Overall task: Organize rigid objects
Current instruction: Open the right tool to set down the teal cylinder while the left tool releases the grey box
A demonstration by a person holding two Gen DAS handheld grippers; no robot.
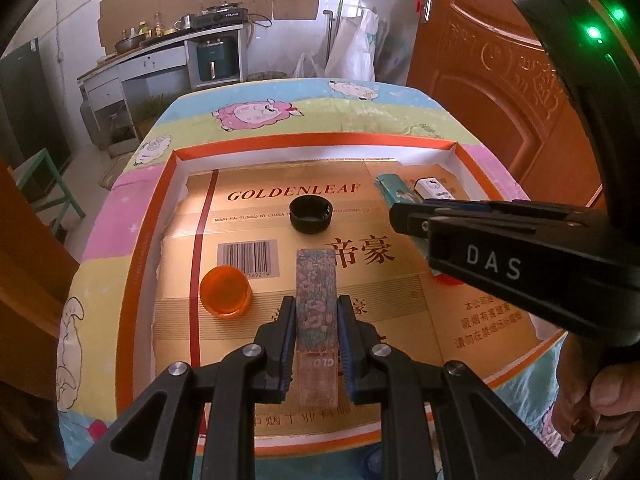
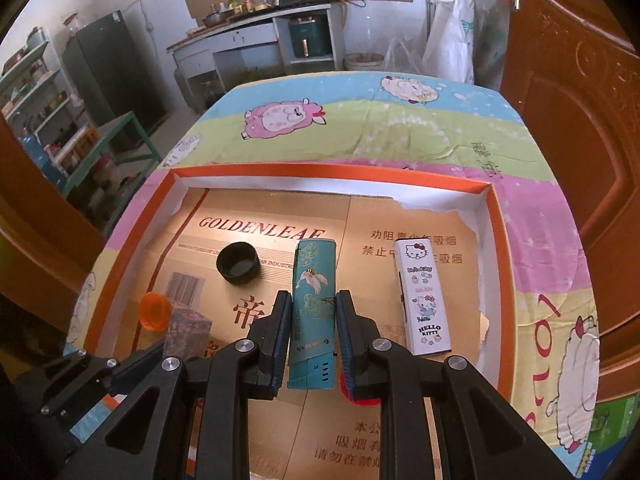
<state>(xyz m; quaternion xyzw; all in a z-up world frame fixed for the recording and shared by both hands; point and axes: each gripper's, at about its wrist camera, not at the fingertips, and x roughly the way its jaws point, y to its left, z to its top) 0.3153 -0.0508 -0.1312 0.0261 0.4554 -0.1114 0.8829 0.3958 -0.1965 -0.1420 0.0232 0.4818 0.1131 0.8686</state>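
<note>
My left gripper (image 1: 316, 308) is shut on a floral-patterned lighter (image 1: 315, 300), held lengthwise between the fingers over the gold cardboard tray (image 1: 176, 160). My right gripper (image 2: 313, 304) is shut on a teal lighter (image 2: 314, 300) with a crane design. A white Hello Kitty lighter (image 2: 422, 298) lies flat to its right. A black cap (image 2: 238, 263) and an orange cap (image 2: 154, 310) lie to the left. In the left wrist view the black cap (image 1: 310, 214) lies ahead and the orange cap (image 1: 225, 290) to the left.
The tray has an orange rim (image 2: 506, 280) and sits on a table with a sheep-print cloth (image 2: 360, 128). A red cap (image 2: 362, 398) peeks out under my right gripper. A wooden door (image 2: 580, 100) stands to the right, a kitchen counter (image 2: 256, 28) behind.
</note>
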